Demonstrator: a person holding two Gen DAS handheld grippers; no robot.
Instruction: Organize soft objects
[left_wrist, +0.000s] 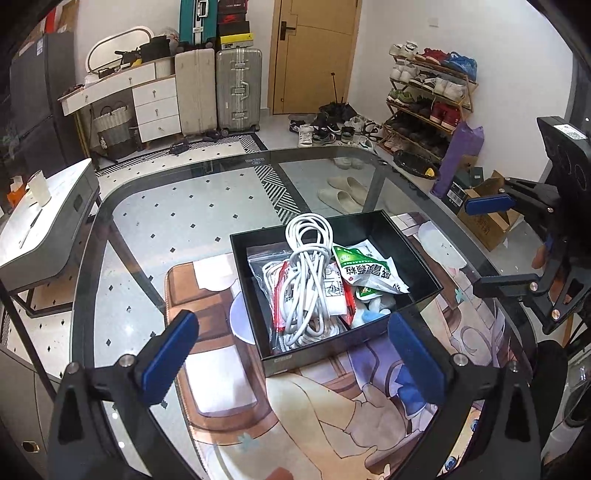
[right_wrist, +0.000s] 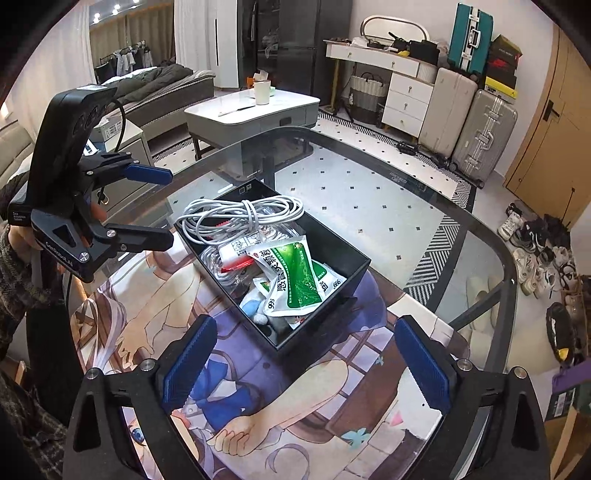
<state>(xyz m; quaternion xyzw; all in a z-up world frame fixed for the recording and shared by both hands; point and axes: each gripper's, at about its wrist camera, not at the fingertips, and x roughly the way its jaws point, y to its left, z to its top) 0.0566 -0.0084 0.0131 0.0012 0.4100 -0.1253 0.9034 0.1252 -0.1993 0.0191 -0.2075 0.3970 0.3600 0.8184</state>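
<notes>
While both are held above the glass-topped desk (left_wrist: 155, 206), the left hand-held gripper (left_wrist: 295, 354) and right hand-held gripper (right_wrist: 306, 365) are seen released and empty. A coiled white cable (left_wrist: 308, 258) and green-and-white sachets (right_wrist: 295, 280) are contained in the black rectangular box (left_wrist: 421, 269) near the desk's middle.

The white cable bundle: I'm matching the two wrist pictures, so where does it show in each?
Left wrist view: the white cable bundle lies centre frame, in the left part of the black box.
Right wrist view: the white cable bundle lies left of centre, at the box's far end.
Shared landmark: the green-and-white sachet beside it.
</notes>
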